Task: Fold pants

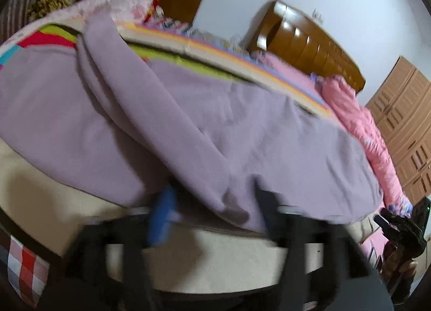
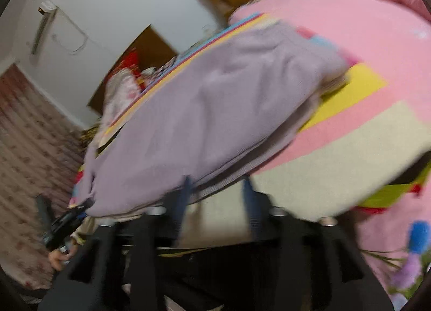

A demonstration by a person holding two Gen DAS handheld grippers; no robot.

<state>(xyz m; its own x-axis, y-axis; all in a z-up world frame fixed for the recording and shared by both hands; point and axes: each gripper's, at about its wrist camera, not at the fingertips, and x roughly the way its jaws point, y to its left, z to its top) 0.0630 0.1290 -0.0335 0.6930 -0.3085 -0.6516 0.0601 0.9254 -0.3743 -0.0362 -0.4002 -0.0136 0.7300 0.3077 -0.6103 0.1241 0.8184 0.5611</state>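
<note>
Lilac knit pants [image 1: 188, 122] lie spread on a colourful bed, one leg folded diagonally across the other. My left gripper [image 1: 215, 197] is open at the near hem, its fingers [image 1: 161, 216] on either side of a fabric fold without pinching it. In the right wrist view the pants [image 2: 215, 100] lie folded lengthwise in layers. My right gripper [image 2: 215, 189] is open at their near edge, fingers [image 2: 250, 203] apart over the cream blanket. The other gripper shows at the far left [image 2: 64, 224]. Both views are blurred.
The bed has a pink sheet [image 2: 363, 41] and a striped cream blanket [image 2: 336, 154]. A pink quilt [image 1: 358, 122] lies along the right side. A wooden headboard [image 1: 309, 44], a wardrobe [image 1: 404, 122] and a curtain [image 2: 27, 149] surround the bed.
</note>
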